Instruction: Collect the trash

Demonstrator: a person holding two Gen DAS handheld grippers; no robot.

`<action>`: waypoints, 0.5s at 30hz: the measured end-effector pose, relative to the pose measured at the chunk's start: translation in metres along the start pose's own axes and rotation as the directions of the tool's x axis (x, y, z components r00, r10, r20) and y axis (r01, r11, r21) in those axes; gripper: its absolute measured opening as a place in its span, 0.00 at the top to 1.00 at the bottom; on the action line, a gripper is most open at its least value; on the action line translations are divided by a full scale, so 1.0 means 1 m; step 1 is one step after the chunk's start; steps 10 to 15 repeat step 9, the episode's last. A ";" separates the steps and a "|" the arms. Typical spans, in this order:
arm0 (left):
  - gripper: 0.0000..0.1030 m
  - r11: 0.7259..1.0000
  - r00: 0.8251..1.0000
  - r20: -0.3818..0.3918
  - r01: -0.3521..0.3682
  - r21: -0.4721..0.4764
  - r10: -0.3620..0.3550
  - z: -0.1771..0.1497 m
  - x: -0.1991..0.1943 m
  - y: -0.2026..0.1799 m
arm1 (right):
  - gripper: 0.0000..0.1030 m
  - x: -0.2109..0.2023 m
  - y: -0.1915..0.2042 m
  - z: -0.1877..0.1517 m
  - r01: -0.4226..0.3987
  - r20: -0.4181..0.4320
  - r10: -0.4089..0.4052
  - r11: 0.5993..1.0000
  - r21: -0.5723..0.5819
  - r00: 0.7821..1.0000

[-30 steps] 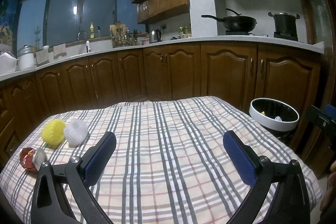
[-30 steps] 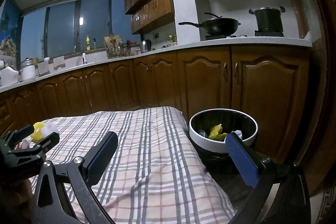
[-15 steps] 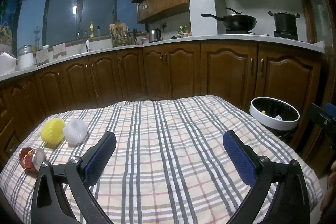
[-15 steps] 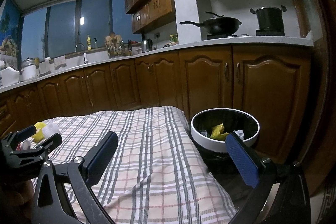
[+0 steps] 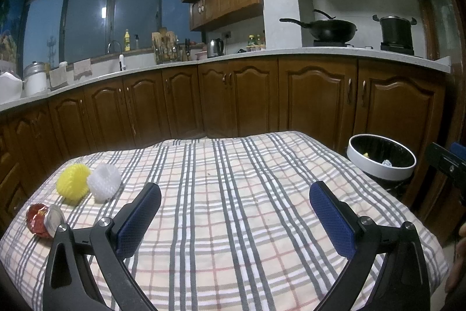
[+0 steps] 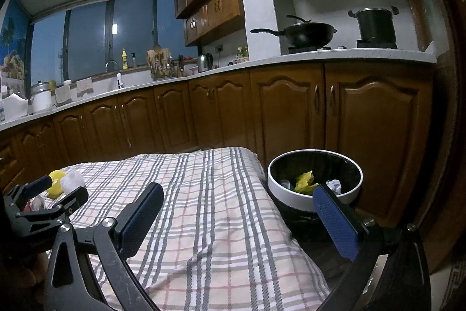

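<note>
Left wrist view, from left to right: a crumpled red wrapper (image 5: 43, 220) lies near the left edge of the checked cloth (image 5: 233, 194), just beside the gripper's left finger. Behind it sit a yellow mesh ball (image 5: 72, 185) and a white mesh ball (image 5: 104, 181), touching each other. The left gripper (image 5: 234, 212) hangs over the middle of the cloth with its jaws wide apart and nothing between them. At the right, off the cloth's far corner, stands the bin (image 5: 381, 169), white-rimmed with a black liner, with a yellow scrap and a white scrap inside. A tip of the other gripper shows at the right edge.

Right wrist view, from left to right: the left gripper (image 6: 55, 194) appears at the left edge, with the yellow ball (image 6: 56, 184) and white ball (image 6: 71, 181) behind it. The right gripper (image 6: 238, 212) hangs over the cloth's (image 6: 204, 209) right edge, its jaws apart and empty, the right finger in front of the bin (image 6: 314, 196). Inside the bin lie a yellow crumpled piece (image 6: 304, 181) and a white wad (image 6: 333, 184).
</note>
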State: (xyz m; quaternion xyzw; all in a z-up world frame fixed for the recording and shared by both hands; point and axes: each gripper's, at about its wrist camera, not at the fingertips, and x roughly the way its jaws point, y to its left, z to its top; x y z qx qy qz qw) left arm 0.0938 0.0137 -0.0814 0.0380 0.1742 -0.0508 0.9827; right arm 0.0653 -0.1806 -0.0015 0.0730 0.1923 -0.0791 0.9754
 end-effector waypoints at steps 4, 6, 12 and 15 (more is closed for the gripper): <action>0.01 1.000 1.000 -0.012 0.006 -0.004 -0.006 0.001 0.004 0.004 | 0.00 0.004 0.003 -0.001 -0.008 -0.011 0.008 1.000 0.006 1.000; 0.01 1.000 1.000 -0.021 0.009 -0.005 -0.009 0.002 0.007 0.006 | 0.00 0.007 0.005 -0.002 -0.013 -0.021 0.013 1.000 0.010 1.000; 0.01 1.000 0.999 -0.035 0.014 -0.011 -0.014 0.003 0.011 0.007 | 0.00 0.014 0.007 -0.005 -0.014 -0.040 0.015 1.000 0.014 0.999; 0.01 1.000 0.999 -0.035 0.014 -0.011 -0.014 0.003 0.011 0.007 | 0.00 0.014 0.007 -0.005 -0.014 -0.040 0.015 1.000 0.014 0.999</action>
